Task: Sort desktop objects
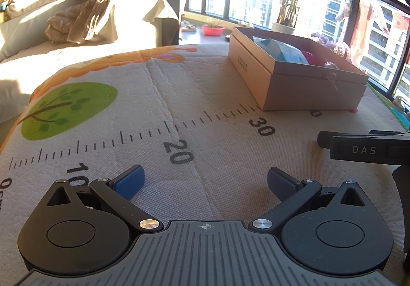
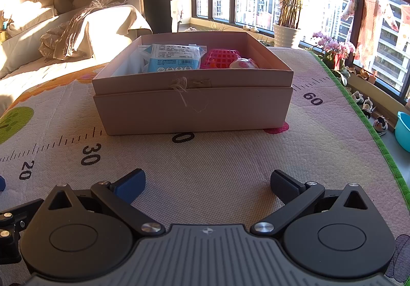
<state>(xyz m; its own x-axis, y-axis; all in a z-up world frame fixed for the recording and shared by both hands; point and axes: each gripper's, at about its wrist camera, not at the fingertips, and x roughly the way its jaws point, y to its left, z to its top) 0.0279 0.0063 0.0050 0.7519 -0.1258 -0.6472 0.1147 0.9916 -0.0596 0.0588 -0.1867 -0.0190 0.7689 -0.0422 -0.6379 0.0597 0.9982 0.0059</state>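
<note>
Two grippers, one in each of your hands, hover low over a tabletop [image 2: 230,157] covered by a woven mat printed with a ruler scale, a green tree and orange shapes. Sunlight falls across the mat from tall windows behind.

Largest on the mat is an open cardboard box [image 2: 194,109], sitting straight ahead of your right gripper and further off, up and to the right, from your left one [image 1: 294,86]. A frayed bit of string hangs on its front wall. Inside it lie a blue and white packet [image 2: 174,59] at the left, a pink plastic grid basket [image 2: 221,59] in the middle, and a small pale pink toy [image 2: 243,64] at the right, touching the basket.

Your left gripper [image 1: 205,183] is released, its fingers spread wide with only bare mat between them. Your right gripper [image 2: 207,186] is likewise spread wide and holds nothing; its side shows at the right edge of the left view.
</note>
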